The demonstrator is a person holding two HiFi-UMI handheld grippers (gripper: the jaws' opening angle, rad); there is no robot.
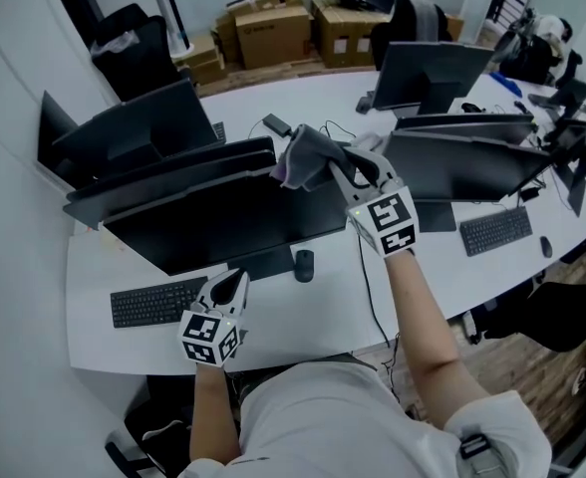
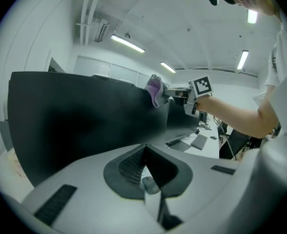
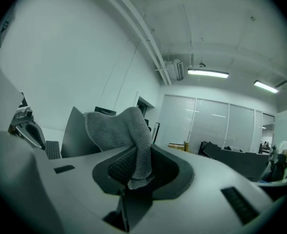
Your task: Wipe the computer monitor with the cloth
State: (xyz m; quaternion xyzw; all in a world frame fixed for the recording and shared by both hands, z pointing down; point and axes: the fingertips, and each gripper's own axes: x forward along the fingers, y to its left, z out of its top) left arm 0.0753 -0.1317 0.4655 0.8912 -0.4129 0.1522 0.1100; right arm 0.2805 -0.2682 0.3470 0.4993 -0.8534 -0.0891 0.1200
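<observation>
Black widescreen computer monitor (image 1: 223, 222) at 12 o'clock on white desk (image 1: 313, 317), wiping judged at its start: grey terry cloth (image 1: 308, 155) pinched in closed right gripper (image 1: 345, 170) at top edge toward 1 o'clock, left gripper (image 1: 233, 281) closed, empty, at 6 o'clock; next, press cloth flat, sweep across.

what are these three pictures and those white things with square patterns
A person at a curved white desk holds a white hand-held gripper in each hand; the patterned cubes belong to them. One picture comes from a head camera; the other two from cameras riding on the grippers. The right hand-held gripper pinches a fluffy grey cloth at the top edge of a black computer monitor. The left hand-held gripper, jaws together, holds nothing, near a black keyboard and black mouse.
</observation>
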